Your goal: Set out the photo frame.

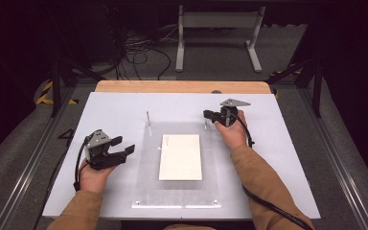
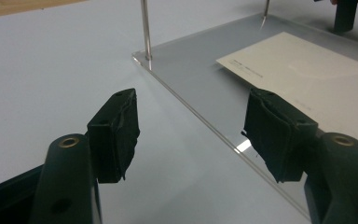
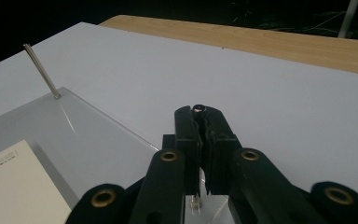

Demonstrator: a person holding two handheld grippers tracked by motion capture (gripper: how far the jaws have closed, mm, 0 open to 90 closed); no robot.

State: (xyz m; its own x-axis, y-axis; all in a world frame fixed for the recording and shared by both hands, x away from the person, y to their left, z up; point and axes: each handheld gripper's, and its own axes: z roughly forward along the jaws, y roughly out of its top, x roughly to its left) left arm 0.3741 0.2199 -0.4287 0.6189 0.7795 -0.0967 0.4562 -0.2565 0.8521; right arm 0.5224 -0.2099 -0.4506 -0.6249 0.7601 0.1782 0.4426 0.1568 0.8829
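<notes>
Worktop: white rectangular board (image 1: 115,110) laid over a wooden table top (image 1: 182,86), wood showing along the far edge. On the board, centred, lay a clear acrylic base plate (image 1: 146,163) with a thin metal pin standing upright at each far corner. The far-left pin (image 1: 148,118) stood free and straight. A cream rectangular card (image 1: 180,156) with a line of small print along one short edge lay flat on the middle of the plate, long sides running near to far.

My left gripper (image 1: 123,145) hovered over the white board just off the plate's left edge, towards the near-left part of the worktop. Its jaws were spread wide with nothing between them; in the left gripper view (image 2: 191,135) the plate's left edge ran under the gap, one pad over the board and the other over the acrylic.

My right gripper (image 1: 211,115) was at the plate's far-right corner. Its jaws were closed tight on the far-right pin (image 3: 198,108); in the right gripper view the pin's tip showed just above the pinched pads (image 3: 213,135) and its foot showed below them, seated in the plate corner. My right hand (image 1: 233,132) sat just off the plate's right edge
</notes>
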